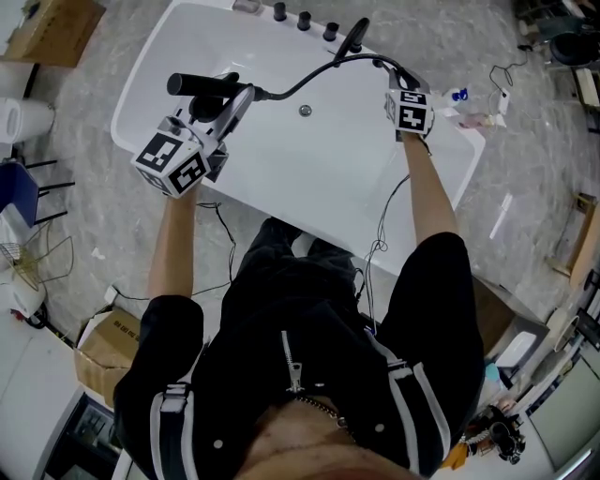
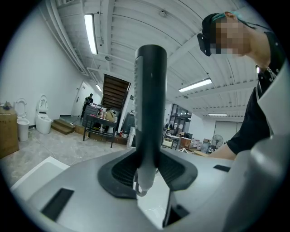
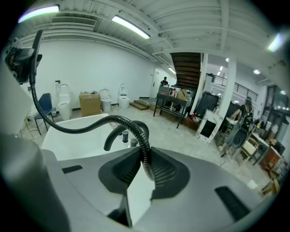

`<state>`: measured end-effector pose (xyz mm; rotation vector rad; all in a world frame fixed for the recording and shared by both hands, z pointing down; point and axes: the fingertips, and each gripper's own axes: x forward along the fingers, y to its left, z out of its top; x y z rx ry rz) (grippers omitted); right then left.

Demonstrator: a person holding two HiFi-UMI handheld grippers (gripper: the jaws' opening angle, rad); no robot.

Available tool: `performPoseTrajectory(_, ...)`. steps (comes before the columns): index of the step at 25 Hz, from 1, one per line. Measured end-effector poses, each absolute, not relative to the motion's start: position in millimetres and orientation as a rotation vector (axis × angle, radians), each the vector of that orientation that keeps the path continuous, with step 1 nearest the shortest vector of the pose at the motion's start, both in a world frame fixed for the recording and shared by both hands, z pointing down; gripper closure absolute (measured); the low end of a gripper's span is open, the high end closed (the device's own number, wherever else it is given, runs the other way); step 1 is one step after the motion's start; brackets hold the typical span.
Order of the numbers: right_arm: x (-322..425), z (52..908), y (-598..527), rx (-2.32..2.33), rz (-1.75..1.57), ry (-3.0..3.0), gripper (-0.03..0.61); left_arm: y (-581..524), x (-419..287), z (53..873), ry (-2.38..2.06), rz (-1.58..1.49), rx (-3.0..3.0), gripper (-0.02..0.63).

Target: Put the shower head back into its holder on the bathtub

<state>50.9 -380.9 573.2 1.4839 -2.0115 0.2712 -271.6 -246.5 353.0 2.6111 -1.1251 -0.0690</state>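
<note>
While held, shower head (image 1: 202,84) seemingly clears bathtub rim (image 1: 145,75)

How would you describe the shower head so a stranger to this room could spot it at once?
Find the white bathtub on the grey floor. Over its left side, the left gripper holds the shower head, a straight black stick. Unlike the black knobs and curved spout on the far rim, it trails a black hose.
</note>
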Motion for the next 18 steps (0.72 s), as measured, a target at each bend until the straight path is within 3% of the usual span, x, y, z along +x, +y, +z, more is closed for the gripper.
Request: performPoseTrajectory(18,48.1,652.9,-380.0,1.392,0.342,-1.936,0.503,-231.8,-268.0,378.4,-1.101,-0.054,2.574,0.466)
